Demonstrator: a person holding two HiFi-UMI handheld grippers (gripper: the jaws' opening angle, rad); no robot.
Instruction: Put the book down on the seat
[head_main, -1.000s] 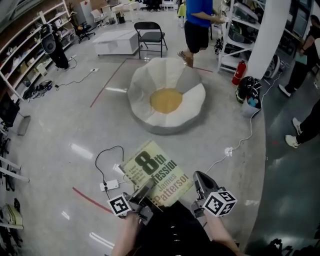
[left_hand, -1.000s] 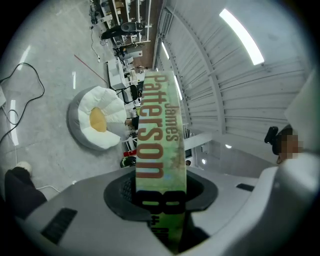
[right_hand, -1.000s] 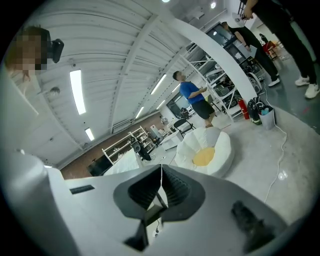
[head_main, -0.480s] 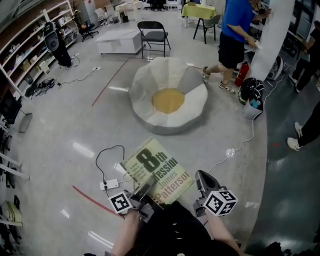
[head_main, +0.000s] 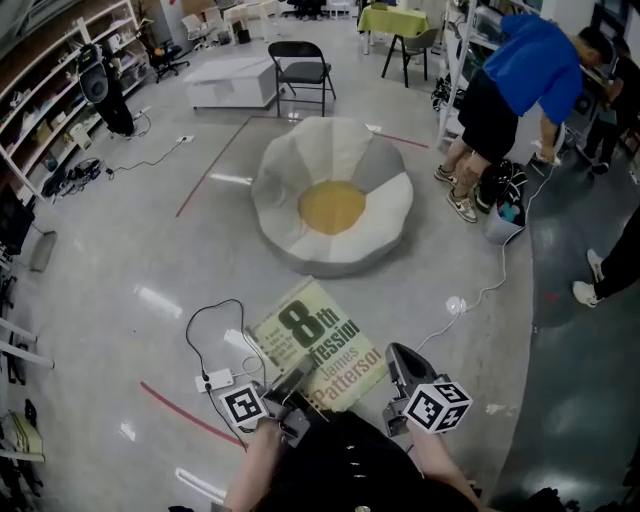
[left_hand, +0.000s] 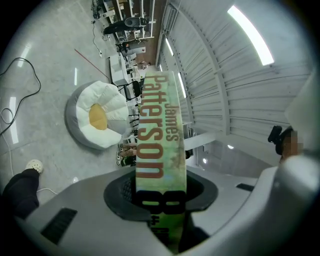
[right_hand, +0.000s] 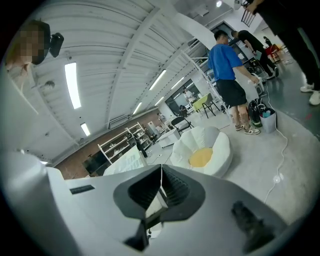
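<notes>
Bystander (head_main: 520, 80) has shifted right. Left gripper (head_main: 297, 378) clamps book (head_main: 318, 340); right gripper (head_main: 400, 360) jaws together, empty. Still carrying; next, reach far to seat (head_main: 333, 205).

Head view: we look steeply down on the floor (head_main: 120, 250) from standing height. Both gripper views sit close behind their jaws, facing forward, taking in ceiling (right_hand: 125, 50); all three share the seat (head_main: 332, 205).

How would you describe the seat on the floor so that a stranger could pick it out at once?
Look at the open grey floor in front of the black folding chair. The seat is the low round cushion there. Unlike the chair, it has white and grey petals round a yellow centre.
</notes>
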